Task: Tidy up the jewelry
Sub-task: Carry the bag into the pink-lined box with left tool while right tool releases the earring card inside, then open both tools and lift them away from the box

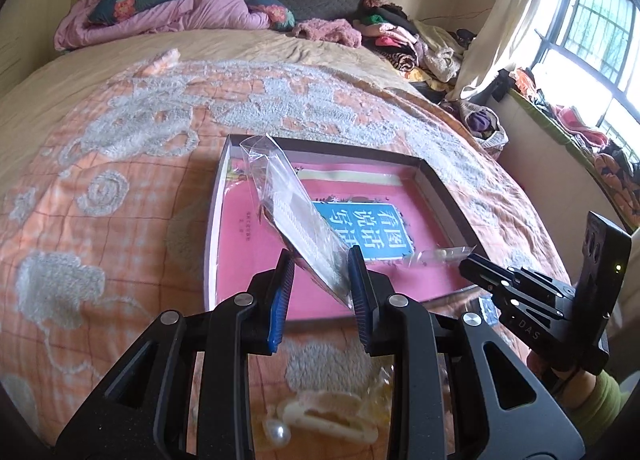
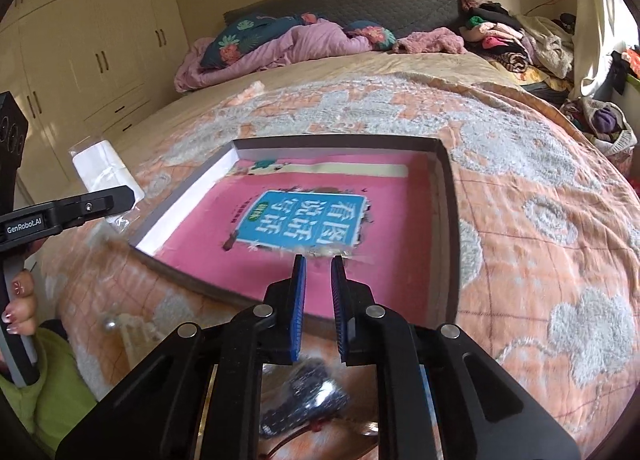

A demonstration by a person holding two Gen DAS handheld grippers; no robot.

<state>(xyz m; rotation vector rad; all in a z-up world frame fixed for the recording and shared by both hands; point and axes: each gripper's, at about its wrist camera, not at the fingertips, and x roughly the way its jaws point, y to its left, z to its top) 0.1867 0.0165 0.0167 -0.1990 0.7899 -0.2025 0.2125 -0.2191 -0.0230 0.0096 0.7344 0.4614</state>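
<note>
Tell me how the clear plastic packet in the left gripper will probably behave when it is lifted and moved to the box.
The clear plastic packet probably stays fairly stiff: a white card inside keeps it straight above the left gripper. It looks light, held by one end without sagging. The glossy film may be slippery, so it could slide between the pads.

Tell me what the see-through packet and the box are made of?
The packet in the left claw looks like thin clear plastic: shiny, crinkly, see-through. The box seems to be stiff cardboard, with matte dark walls and white inside.
</note>
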